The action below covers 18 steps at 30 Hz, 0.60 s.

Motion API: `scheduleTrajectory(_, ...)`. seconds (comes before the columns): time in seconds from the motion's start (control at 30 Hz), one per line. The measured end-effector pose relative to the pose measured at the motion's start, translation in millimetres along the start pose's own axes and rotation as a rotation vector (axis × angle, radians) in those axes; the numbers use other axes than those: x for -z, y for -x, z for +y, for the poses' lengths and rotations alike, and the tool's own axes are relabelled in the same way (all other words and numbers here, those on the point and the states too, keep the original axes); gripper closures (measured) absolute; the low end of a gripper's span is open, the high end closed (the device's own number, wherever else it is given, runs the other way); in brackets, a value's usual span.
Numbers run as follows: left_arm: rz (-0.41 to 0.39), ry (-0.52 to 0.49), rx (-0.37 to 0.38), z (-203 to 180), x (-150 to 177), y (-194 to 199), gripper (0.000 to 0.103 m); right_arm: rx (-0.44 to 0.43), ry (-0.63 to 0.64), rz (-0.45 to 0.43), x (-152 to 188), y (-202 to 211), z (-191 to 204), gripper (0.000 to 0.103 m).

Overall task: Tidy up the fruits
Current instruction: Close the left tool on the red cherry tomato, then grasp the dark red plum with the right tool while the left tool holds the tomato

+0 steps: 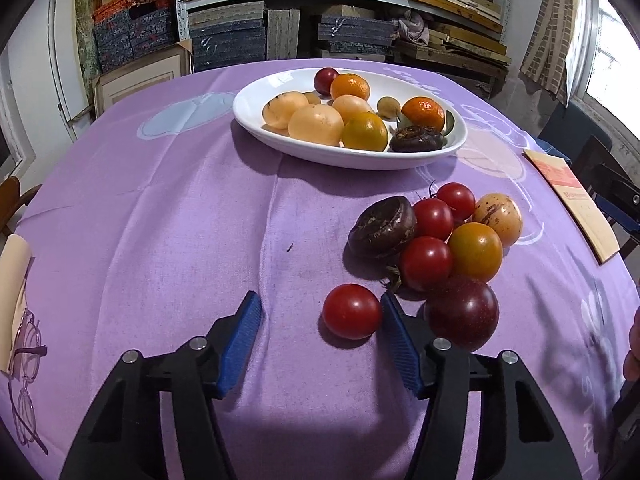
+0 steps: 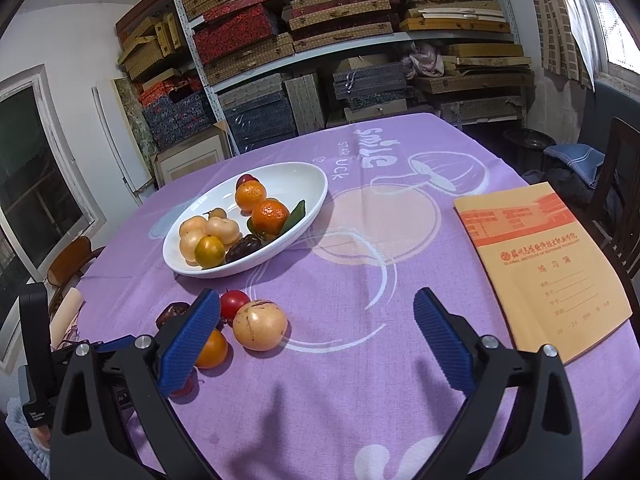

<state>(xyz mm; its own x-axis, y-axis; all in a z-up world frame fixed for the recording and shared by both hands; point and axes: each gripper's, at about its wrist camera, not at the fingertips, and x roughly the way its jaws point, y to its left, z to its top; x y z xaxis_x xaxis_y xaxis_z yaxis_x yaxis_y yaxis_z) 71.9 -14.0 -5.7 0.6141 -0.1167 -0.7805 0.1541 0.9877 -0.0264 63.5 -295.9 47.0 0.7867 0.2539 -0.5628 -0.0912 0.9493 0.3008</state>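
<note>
A white oval bowl [image 1: 256, 98] [image 2: 296, 178] at the table's far side holds several fruits: oranges, pale peach fruits, a dark plum. Loose fruits lie on the purple cloth near me: a lone red tomato [image 1: 351, 311], a cluster of red tomatoes [image 1: 426, 262], a dark passion fruit [image 1: 382, 227], a yellow-orange fruit [image 1: 476, 251], a tan round fruit [image 1: 500, 218] [image 2: 260, 325] and a dark red plum [image 1: 464, 312]. My left gripper [image 1: 320, 306] is open, its right finger touching the lone tomato. My right gripper [image 2: 316, 312] is open and empty, beside the tan fruit.
An orange exercise book [image 2: 540, 264] [image 1: 572, 204] lies at the table's right edge. A rolled beige item [image 1: 12, 292] lies at the left edge. Shelves of stacked boxes [image 2: 320, 40] stand behind the table. A dark chair [image 2: 616, 184] stands at the right.
</note>
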Motion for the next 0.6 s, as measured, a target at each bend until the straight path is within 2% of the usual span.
scheduleTrajectory(0.1,-0.004,0.008,0.004,0.3,0.1,1.1,0.047,-0.001,-0.004,-0.001,0.3,-0.2,-0.2,0.008)
scheduleTrajectory(0.2,-0.01,0.016,-0.001,2.2,1.0,2.8,0.063,0.001,-0.005,0.004,1.4,-1.7,-0.9,0.008)
scheduleTrajectory(0.33,-0.026,0.035,-0.012,5.9,2.1,6.7,0.073,0.0,-0.004,0.006,2.6,-2.3,-0.7,0.008)
scheduleTrajectory(0.6,-0.033,0.044,-0.008,11.1,15.3,18.6,0.074,-0.004,0.002,0.014,2.7,-3.3,-1.2,0.008)
